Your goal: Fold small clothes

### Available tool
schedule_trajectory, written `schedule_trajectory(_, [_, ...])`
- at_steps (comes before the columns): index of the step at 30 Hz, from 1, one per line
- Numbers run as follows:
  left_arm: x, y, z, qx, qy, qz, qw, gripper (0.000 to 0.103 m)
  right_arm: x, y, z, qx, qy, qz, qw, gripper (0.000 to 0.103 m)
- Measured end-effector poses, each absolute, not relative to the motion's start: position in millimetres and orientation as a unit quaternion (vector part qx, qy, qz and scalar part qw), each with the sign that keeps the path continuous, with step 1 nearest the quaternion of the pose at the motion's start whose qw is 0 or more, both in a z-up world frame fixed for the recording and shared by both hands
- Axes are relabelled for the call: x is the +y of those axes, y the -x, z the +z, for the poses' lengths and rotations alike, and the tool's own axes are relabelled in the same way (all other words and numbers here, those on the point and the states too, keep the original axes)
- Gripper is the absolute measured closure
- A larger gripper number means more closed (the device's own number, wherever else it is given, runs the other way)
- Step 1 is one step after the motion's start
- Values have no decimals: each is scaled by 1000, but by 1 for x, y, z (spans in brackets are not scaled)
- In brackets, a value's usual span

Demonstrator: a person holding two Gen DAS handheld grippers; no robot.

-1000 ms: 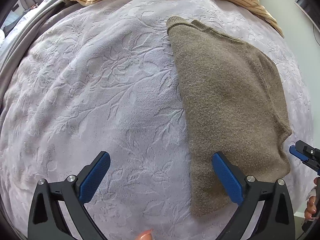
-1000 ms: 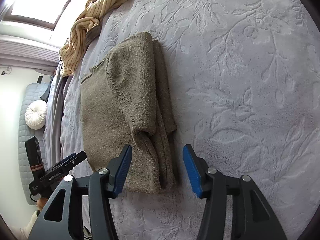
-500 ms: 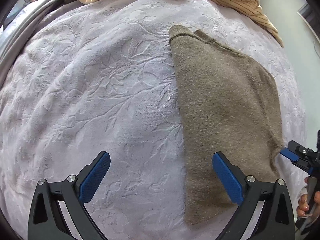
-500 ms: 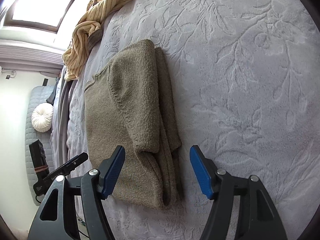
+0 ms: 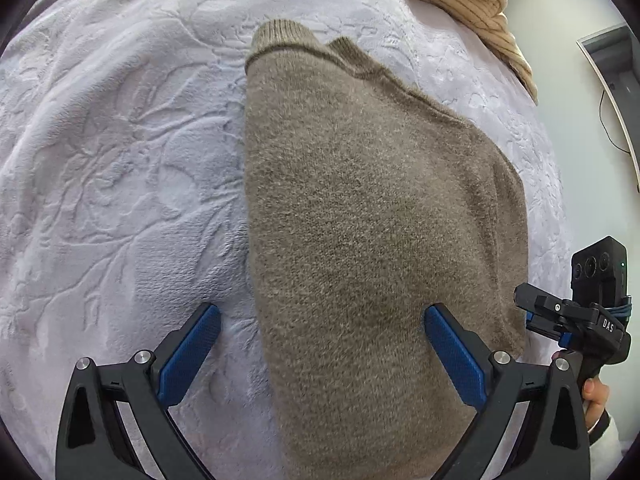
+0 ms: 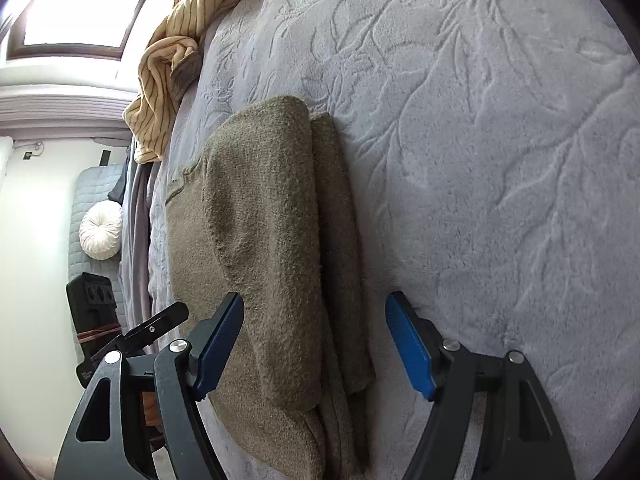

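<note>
Mostly embossed grey blanket (image 6: 500,152), window (image 6: 80,8) beyond; left gripper (image 5: 320,356) jaws apart, right gripper (image 6: 314,348) opening over sweater (image 6: 272,240).

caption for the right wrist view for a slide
Right gripper opening over the near end of a folded olive sweater on a grey bedspread.

Round white cushion (image 6: 101,231) beside grey quilted headboard (image 6: 94,184)

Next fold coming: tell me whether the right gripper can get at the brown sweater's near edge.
Probably yes: the right gripper is opening, the brown sweater lies between its fingers, and nothing blocks it.
</note>
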State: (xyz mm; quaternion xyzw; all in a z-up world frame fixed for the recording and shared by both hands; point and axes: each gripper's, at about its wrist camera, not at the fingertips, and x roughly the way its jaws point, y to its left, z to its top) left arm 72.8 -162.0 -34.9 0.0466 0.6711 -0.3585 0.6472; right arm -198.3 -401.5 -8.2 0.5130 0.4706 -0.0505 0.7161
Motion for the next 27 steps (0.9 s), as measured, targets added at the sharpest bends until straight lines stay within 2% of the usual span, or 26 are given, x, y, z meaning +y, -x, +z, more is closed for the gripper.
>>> schedule_trajectory(7, [-184, -68, -43, 666, -42, -376, 642, 1, -388, 161, -18, 480, -505, 12, 717, 24])
schedule_trajectory(12, [-186, -69, -44, 670, -47, -377, 637, 1, -395, 159, -33, 462, -544, 28, 699, 24])
schedule_trajectory(14, [-187, -66, -39, 662, -49, -382, 643, 11, -393, 159, -33, 463, -546, 34, 697, 35])
schedule_trajectory(15, [-187, -64, -36, 658, -53, -382, 646, 14, -391, 158, -34, 471, -541, 33, 696, 53])
schedule_trajectory(16, [-187, -63, -32, 655, -52, -386, 648, 23, -390, 158, -36, 468, -550, 41, 690, 61])
schedule_trajectory(17, [-185, -62, -28, 651, -51, -391, 648, 33, -390, 160, -36, 460, -562, 47, 686, 65])
schedule_trajectory(18, [-185, -62, -23, 648, -49, -397, 648, 37, -390, 162, -35, 451, -569, 52, 686, 69])
schedule_trajectory(20, [-182, -62, -15, 643, -49, -404, 648, 47, -387, 164, -30, 434, -582, 63, 685, 69])
schedule_trajectory(27, [-166, -59, 21, 632, -34, -430, 644, 48, -369, 169, -6, 391, -619, 99, 674, 69])
